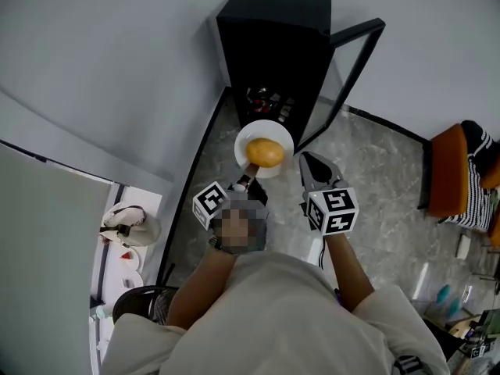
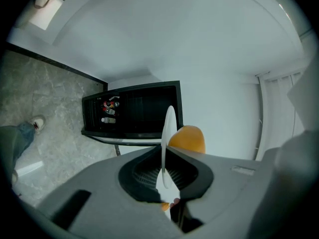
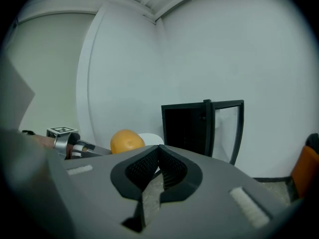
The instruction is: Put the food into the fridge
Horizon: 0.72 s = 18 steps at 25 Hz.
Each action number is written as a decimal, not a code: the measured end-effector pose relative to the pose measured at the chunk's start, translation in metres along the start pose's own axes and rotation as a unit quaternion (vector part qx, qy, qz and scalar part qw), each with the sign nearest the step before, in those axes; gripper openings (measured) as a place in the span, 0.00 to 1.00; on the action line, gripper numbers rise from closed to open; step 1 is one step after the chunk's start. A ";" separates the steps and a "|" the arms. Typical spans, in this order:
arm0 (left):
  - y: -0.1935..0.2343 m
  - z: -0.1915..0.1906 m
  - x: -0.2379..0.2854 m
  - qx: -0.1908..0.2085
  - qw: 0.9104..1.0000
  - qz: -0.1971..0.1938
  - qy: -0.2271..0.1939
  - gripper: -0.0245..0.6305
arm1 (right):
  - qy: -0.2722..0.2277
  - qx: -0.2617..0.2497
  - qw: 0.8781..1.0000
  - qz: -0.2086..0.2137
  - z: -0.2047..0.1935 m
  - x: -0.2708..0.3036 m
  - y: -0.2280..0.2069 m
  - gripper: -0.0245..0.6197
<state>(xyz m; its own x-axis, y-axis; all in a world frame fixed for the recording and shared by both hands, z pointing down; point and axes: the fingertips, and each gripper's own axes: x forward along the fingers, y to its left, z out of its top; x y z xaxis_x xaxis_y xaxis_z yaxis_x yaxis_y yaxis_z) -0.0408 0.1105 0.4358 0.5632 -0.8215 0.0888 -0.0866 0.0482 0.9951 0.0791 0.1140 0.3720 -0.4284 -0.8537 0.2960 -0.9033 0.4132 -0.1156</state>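
Head view: a white plate (image 1: pixel 278 133) bearing a round orange food (image 1: pixel 266 153) is clamped at its rim by the left gripper (image 1: pixel 248 176), short of the open fridge (image 1: pixel 273 45). The right gripper (image 1: pixel 312 166) is closed on nothing. The carrying step is judged in hand; next, the plate needs to be held level and slid onto a shelf.

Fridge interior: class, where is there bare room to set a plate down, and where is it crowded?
Crowded: bottles fill the lowest part of the fridge, nearest the floor. Bare, as far as the dark interior shows: the space above them up to the top wall. The door stands open.
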 end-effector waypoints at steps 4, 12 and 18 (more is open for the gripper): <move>-0.001 0.037 0.028 -0.001 1.000 0.002 0.000 0.05 | 0.004 0.004 1.000 -0.006 0.012 0.039 -0.009 0.05; 0.006 0.089 0.075 -0.008 1.000 0.016 0.006 0.05 | 0.016 0.003 1.000 -0.015 0.030 0.109 -0.030 0.05; 0.010 0.110 0.108 -0.017 0.999 0.021 0.016 0.05 | 0.025 0.008 0.999 -0.018 0.038 0.147 -0.045 0.05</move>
<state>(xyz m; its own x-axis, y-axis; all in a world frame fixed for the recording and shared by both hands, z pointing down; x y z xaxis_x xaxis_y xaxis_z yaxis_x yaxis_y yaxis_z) -0.0712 -0.0408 0.4505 0.5860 -0.7995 0.1318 -0.0827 0.1027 0.9913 0.0565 -0.0421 0.3842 -0.3935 -0.8512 0.3473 -0.9188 0.3765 -0.1181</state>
